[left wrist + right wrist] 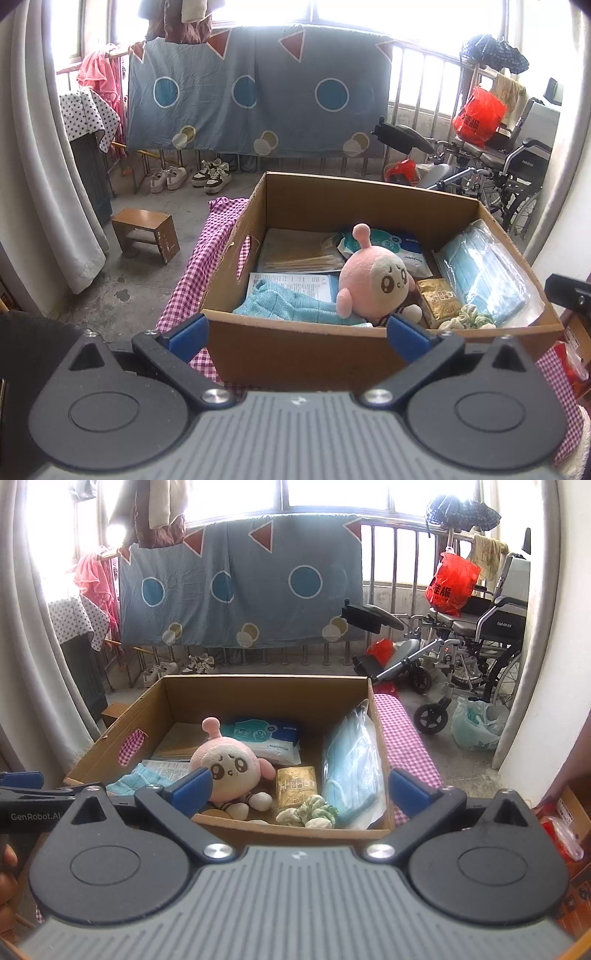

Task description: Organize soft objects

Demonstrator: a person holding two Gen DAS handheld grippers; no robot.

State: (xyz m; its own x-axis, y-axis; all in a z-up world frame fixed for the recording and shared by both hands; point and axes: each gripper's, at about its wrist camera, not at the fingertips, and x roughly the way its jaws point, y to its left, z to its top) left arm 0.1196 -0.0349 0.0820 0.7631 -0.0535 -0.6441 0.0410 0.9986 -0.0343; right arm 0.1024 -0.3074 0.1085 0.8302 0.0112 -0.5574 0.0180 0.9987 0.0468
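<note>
Balcony-type room w/ a bright window, a blue patterned sheet (240, 587) hung over the railing, a wheelchair (476, 635) at 2 o'clock, shoes (192, 177) and a small wooden stool (147, 234) on the concrete floor. In front, a bench under a pink-checked cloth (406, 738) carries an open cardboard box (258, 690).

Progress, as a judgement: looks mostly done or close to it, since the soft items already sit inside the box and nothing soft is seen loose on the cloth (though the near edge of the bench is hidden behind both tools). What's left, if anything, can't be told from here.

Box contents:
- pink plush toy (229, 768), centre, lying tilted, face toward the cameras
- light blue knit cloth (291, 302) at 8 o'clock of the plush, touching it
- wet-wipes pack (266, 736) at 12 o'clock, behind the plush
- bagged blue face masks (354, 771) leaning on the wall at 3 o'clock
- gold foil packet (297, 786) btw plush and masks
- green-white scrunchie (314, 812) at 5 o'clock, near front wall
- flat paper packets (299, 251) at 10 o'clock

Left claw (295, 332): spread wide, holding nothing, hovering at the box's near wall. Right claw (299, 790): also wide, empty, above the near rim.
</note>
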